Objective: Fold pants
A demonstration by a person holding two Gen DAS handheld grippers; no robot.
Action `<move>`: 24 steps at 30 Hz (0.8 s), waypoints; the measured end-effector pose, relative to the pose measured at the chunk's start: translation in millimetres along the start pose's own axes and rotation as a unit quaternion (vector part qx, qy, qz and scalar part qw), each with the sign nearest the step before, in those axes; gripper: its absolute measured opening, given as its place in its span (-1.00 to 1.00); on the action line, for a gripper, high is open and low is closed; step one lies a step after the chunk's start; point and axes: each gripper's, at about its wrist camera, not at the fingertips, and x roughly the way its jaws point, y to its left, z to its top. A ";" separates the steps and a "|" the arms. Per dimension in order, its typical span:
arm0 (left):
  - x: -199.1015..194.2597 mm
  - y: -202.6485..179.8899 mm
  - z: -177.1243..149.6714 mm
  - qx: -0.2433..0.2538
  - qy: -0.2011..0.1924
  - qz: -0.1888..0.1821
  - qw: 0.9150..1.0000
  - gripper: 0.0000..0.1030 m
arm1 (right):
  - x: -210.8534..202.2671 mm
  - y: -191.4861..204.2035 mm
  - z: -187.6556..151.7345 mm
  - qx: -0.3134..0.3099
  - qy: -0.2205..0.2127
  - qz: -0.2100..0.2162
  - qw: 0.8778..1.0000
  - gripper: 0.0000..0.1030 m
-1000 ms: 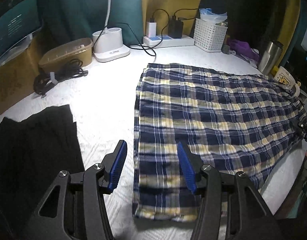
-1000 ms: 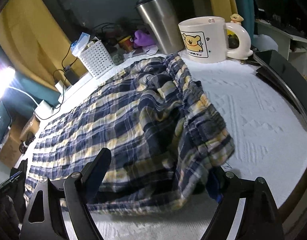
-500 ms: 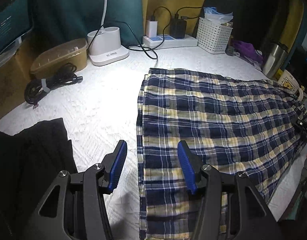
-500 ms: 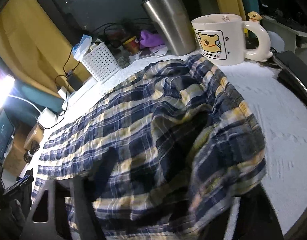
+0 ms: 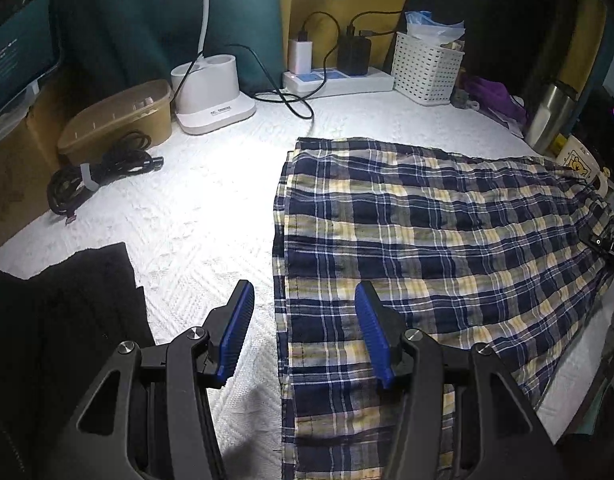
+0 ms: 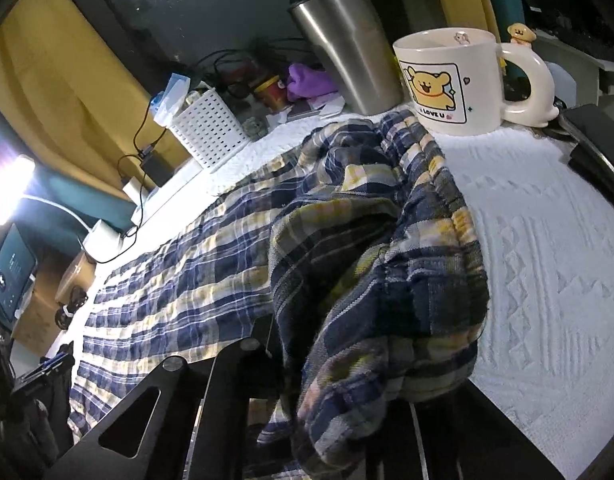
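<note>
At lower centre of its view, the left claw (image 5: 303,332) is hanging spread over the leg hem of the plaid pants (image 5: 427,248), lying flat on the worktop (image 5: 195,208). The right claw (image 6: 347,392), jaws just closing, is pinching the bunched waistband; next, probably, lifting it toward the hem.

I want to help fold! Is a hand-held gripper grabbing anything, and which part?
The right hand-held gripper has just closed on the plaid pants at the bunched waistband end. The left hand-held gripper is open, holding nothing.

Left gripper (image 5: 303,332) half-open, jaws straddling pants (image 5: 427,248) hem edge, gripping nothing. Right gripper (image 6: 339,380) just closing, bunched waistband clamped between jaws.
</note>
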 end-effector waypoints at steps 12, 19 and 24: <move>-9.0 1.9 1.5 0.014 -0.023 -0.020 0.999 0.01 | -19.9 22.6 2.8 -0.023 -0.020 -0.004 1.000 -0.73; -14.5 11.0 3.0 0.012 -0.039 -0.034 0.999 0.01 | -31.5 43.3 5.8 -0.044 -0.031 -0.008 0.999 -0.73; -17.4 16.8 3.0 0.012 -0.046 -0.039 0.998 0.01 | -38.8 58.2 6.8 -0.056 -0.039 -0.009 0.998 -0.73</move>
